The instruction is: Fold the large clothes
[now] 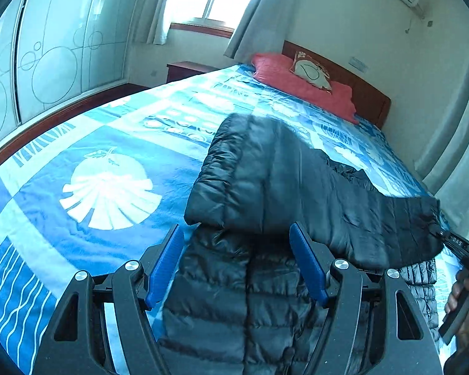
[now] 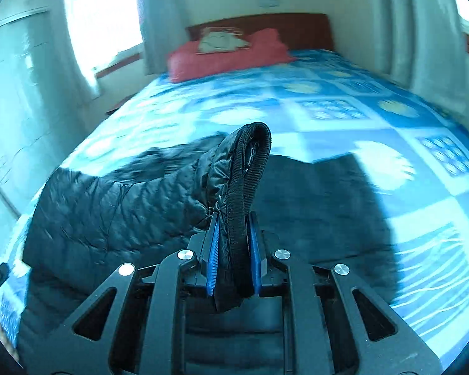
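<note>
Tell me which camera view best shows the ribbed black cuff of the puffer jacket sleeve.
The right wrist view: the ribbed black cuff stands close and sharp, pinched in the right gripper. In the left wrist view, the cuff end sits far right at the picture's edge, small and partly hidden.

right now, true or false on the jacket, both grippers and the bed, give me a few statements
1. The right gripper is shut on the cuff of the black jacket. True.
2. The left gripper is clamped on the jacket. False: its jaws stand open above the jacket, pressing on nothing.
3. The jacket lies on a bed with a blue and white cover. True.
4. The pillow at the headboard is green. False: it is red.
5. The sleeve is lifted across the jacket. True.
</note>
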{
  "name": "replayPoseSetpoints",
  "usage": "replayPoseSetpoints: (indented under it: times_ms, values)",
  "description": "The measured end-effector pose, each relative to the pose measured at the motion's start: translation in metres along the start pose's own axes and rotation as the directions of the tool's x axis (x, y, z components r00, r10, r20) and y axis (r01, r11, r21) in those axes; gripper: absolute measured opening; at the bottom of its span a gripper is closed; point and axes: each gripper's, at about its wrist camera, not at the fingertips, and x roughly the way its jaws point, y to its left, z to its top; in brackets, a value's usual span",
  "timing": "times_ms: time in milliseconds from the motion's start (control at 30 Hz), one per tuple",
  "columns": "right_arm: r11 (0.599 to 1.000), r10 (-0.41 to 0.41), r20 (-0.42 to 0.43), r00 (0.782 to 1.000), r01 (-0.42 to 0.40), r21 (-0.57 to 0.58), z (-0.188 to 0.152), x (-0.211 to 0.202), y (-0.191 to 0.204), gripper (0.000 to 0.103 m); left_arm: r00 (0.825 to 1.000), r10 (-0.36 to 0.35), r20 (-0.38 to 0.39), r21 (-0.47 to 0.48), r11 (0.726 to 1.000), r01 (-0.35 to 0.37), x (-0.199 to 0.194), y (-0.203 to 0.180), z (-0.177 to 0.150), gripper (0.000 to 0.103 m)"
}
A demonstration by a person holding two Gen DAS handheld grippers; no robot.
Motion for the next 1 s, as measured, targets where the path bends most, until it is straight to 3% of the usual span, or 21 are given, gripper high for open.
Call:
replayPoseSetpoints:
  times_ms: [167, 267, 400, 467, 567, 633, 733, 833, 1000]
  values:
    - [0.996, -0.079, -0.089, 0.993, 0.082, 0.028, -0.016, 0.026, -0.050, 0.017, 1.000, 0.010, -0.008, 0.052, 0.999, -0.009, 0.017, -0.015, 0.001, 0.069]
    - [0.995, -0.052, -0.144, 0.988, 0.063, 0.073, -0.034, 0.040, -0.073, 0.019, 1.000, 0.024, -0.018, 0.081, 0.996, -0.022, 0.029, -0.023, 0.005, 0.069]
    - [0.996, -0.051, -0.145, 0.988, 0.060, 0.059, -0.031, 0.038, -0.070, 0.024, 1.000, 0.017, -0.009, 0.107, 0.994, -0.016, 0.038, -0.031, 0.014, 0.069]
    - [0.995, -0.066, -0.135, 0.989, 0.076, 0.068, -0.025, 0.030, -0.069, 0.033, 1.000, 0.017, 0.005, 0.115, 0.993, -0.017, 0.044, -0.034, 0.023, 0.069]
    - [0.991, -0.105, -0.028, 0.994, 0.107, 0.085, -0.018, 0.003, -0.060, 0.041, 1.000, 0.020, 0.018, 0.123, 0.992, -0.022, 0.051, -0.036, 0.032, 0.069]
    - [0.995, -0.066, -0.016, 0.998, 0.067, 0.075, -0.014, 0.001, -0.052, 0.041, 0.999, 0.031, 0.027, 0.151, 0.988, -0.035, 0.059, -0.039, 0.035, 0.069]
    - [1.000, -0.024, -0.070, 0.997, 0.024, 0.001, -0.019, 0.020, -0.033, 0.041, 0.998, 0.067, 0.013, 0.204, 0.977, -0.069, 0.077, -0.043, 0.032, 0.069]
    - [0.997, -0.069, -0.146, 0.987, 0.065, -0.035, -0.037, 0.051, -0.030, 0.040, 0.993, 0.115, -0.038, 0.224, 0.969, -0.104, 0.099, -0.040, 0.026, 0.069]
    - [0.995, -0.091, -0.150, 0.985, 0.082, -0.065, -0.044, 0.063, -0.030, 0.040, 0.975, 0.169, -0.145, 0.260, 0.957, -0.127, 0.132, -0.037, 0.017, 0.070]
